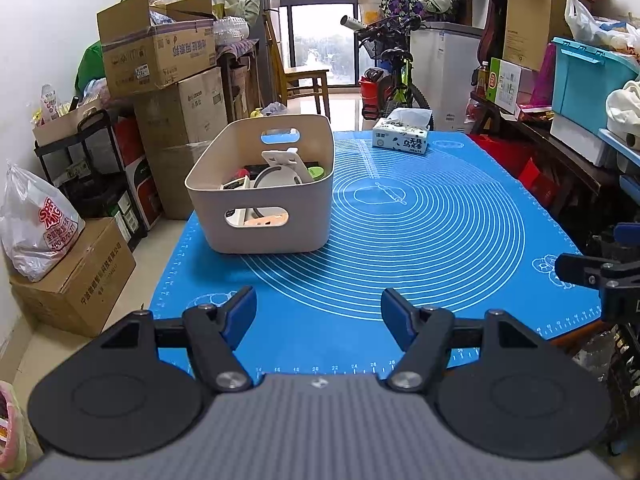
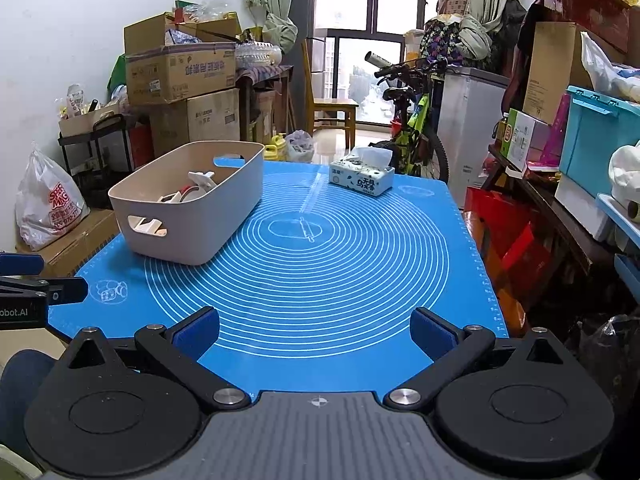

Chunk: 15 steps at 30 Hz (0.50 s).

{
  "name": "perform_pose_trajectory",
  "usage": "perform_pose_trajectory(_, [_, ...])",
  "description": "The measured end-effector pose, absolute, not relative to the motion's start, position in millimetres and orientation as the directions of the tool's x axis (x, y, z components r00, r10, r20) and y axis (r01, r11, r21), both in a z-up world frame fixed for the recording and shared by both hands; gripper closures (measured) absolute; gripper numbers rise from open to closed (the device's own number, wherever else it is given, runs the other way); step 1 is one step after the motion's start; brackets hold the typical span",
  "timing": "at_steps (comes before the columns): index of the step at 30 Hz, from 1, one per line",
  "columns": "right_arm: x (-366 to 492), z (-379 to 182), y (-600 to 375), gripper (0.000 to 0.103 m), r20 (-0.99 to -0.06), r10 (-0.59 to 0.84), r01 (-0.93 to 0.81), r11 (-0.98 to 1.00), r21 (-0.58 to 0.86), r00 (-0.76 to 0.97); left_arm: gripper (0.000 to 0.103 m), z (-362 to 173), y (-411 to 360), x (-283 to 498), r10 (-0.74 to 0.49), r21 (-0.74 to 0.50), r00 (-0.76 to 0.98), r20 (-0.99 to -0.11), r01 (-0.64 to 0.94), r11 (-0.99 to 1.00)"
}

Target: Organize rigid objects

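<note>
Right wrist view, tissue box (image 2: 361, 176) (Chinese print), bag (image 2: 48, 204) reading "400-070"

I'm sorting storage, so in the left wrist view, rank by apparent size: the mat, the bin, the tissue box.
1. mat
2. bin
3. tissue box, though it sits farther from the camera

Bin (image 1: 256, 216) walls hide most of its contents; only tops of white and dark pieces show, kinds unclear. Other gripper (image 1: 600, 276) cut off at the frame edge. Tissue box (image 2: 362, 178) print too small to read.
</note>
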State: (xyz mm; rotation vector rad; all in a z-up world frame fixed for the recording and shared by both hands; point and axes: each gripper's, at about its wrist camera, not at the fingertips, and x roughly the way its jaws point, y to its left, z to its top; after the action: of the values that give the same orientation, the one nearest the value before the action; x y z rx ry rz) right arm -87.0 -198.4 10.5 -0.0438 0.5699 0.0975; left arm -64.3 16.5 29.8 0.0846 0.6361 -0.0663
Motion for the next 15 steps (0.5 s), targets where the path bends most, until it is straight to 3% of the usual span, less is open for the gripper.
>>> perform_pose_trajectory(15, [-86.3, 7.6, -199.6, 0.002, -0.55, 0.081, -0.101, 0.995, -0.007, 0.831, 0.034, 30.1, 16.4, -64.2, -0.032, 0.06, 0.802, -0.597, 0.085, 0.995])
